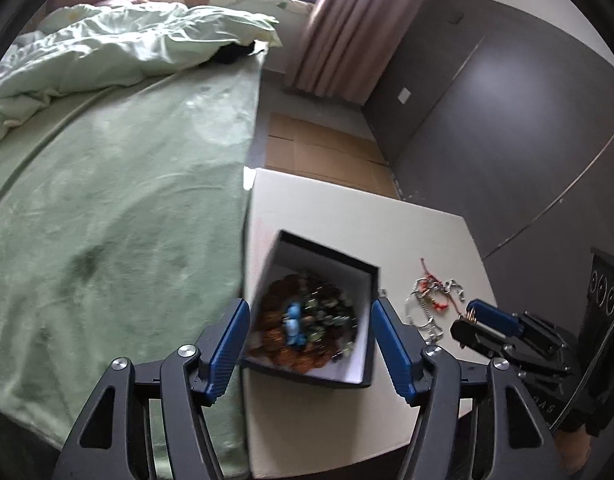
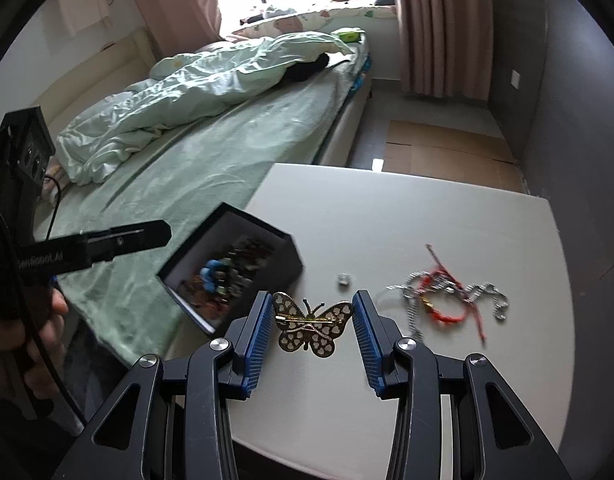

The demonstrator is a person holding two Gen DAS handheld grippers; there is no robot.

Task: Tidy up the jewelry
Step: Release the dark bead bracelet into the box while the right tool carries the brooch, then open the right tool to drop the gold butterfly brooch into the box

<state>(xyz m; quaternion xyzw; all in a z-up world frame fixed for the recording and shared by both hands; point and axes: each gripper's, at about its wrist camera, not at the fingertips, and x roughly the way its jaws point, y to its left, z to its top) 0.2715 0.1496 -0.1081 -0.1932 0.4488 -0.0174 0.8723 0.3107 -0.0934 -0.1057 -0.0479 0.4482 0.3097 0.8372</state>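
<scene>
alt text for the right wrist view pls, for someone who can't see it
The right tool grips a gold butterfly brooch above a white table. A black box of beads sits left, tangled chains right, a green bed behind.

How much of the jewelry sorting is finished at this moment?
Partly done. The box already holds beaded bracelets. In hand: the right gripper is shut on the butterfly brooch; the left gripper is open around the box. Left on the table: the silver chain tangled with the red cord, and a small silver piece.
</scene>
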